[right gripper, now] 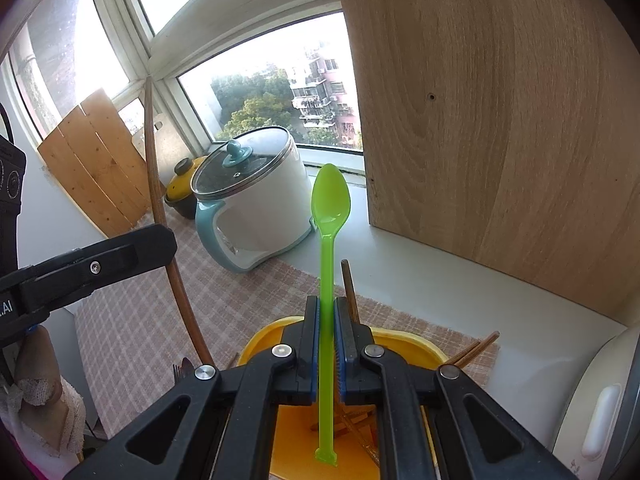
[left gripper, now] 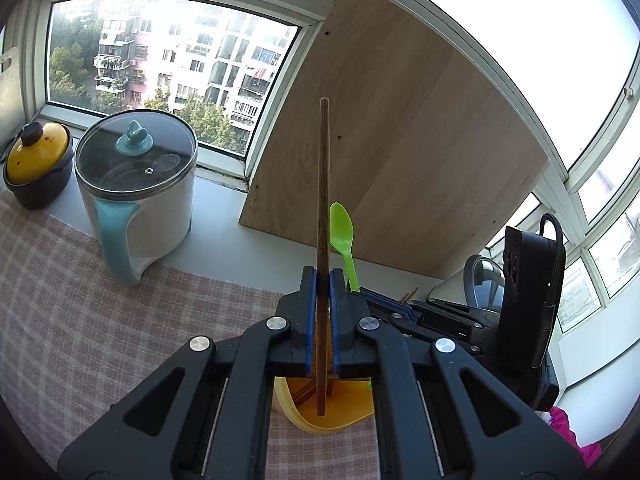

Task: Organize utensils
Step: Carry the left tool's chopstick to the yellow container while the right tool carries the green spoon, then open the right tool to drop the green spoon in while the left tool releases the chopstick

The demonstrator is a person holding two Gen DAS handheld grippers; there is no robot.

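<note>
My left gripper [left gripper: 323, 276] is shut on a dark wooden chopstick [left gripper: 324, 184] that stands upright, its lower end over a yellow container [left gripper: 304, 416]. My right gripper [right gripper: 328, 304] is shut on a green plastic spoon [right gripper: 330, 200], bowl up, handle end hanging over the yellow container [right gripper: 264, 340]. Several wooden chopsticks [right gripper: 476, 346] lie in that container. The spoon [left gripper: 342, 232] and right gripper also show in the left wrist view. The held chopstick [right gripper: 160, 200] and left gripper show at the left of the right wrist view.
A white electric pot with a glass lid [left gripper: 136, 184] and a small yellow-lidded pot [left gripper: 36, 164] stand by the window on a checked cloth [left gripper: 80, 300]. A wooden board [left gripper: 400, 140] leans behind. A white appliance [right gripper: 600, 400] is at the right.
</note>
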